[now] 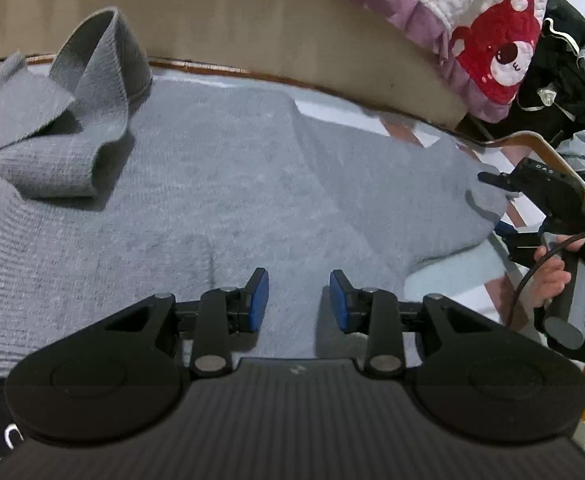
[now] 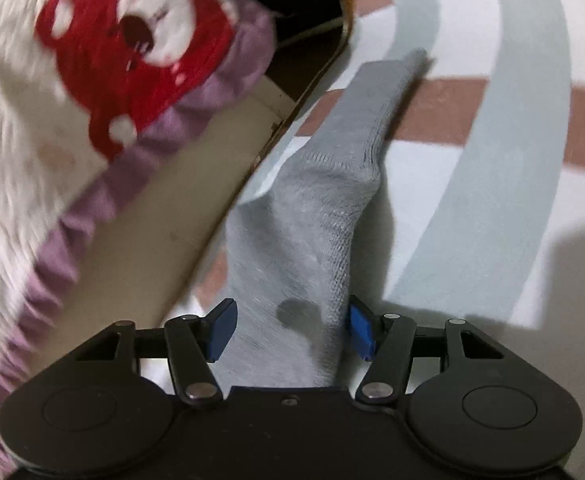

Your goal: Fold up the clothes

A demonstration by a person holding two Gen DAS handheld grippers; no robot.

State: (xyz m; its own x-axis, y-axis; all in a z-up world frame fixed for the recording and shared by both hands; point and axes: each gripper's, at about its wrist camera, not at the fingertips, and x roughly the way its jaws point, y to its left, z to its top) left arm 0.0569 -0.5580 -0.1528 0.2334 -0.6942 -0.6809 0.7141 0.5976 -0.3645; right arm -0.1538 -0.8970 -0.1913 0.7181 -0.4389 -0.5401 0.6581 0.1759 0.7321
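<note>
A grey knit sweater (image 1: 212,184) lies spread on the bed, with one sleeve (image 1: 92,80) folded back and standing up at the far left. My left gripper (image 1: 298,300) hovers low over the sweater's near part, its blue pads apart and nothing pinched between them. My right gripper (image 1: 492,206) is at the sweater's right corner, held by a hand (image 1: 552,276). In the right wrist view a ridge of the grey sweater (image 2: 312,208) runs between the right gripper's (image 2: 290,332) wide-set fingers; the pads flank it without squeezing.
A white quilt with a purple frill and a red bear (image 1: 496,48) (image 2: 132,60) hangs over the beige headboard (image 1: 252,20). Dark clothes (image 1: 564,72) are piled at the far right. The striped sheet (image 2: 492,160) shows to the right of the sweater.
</note>
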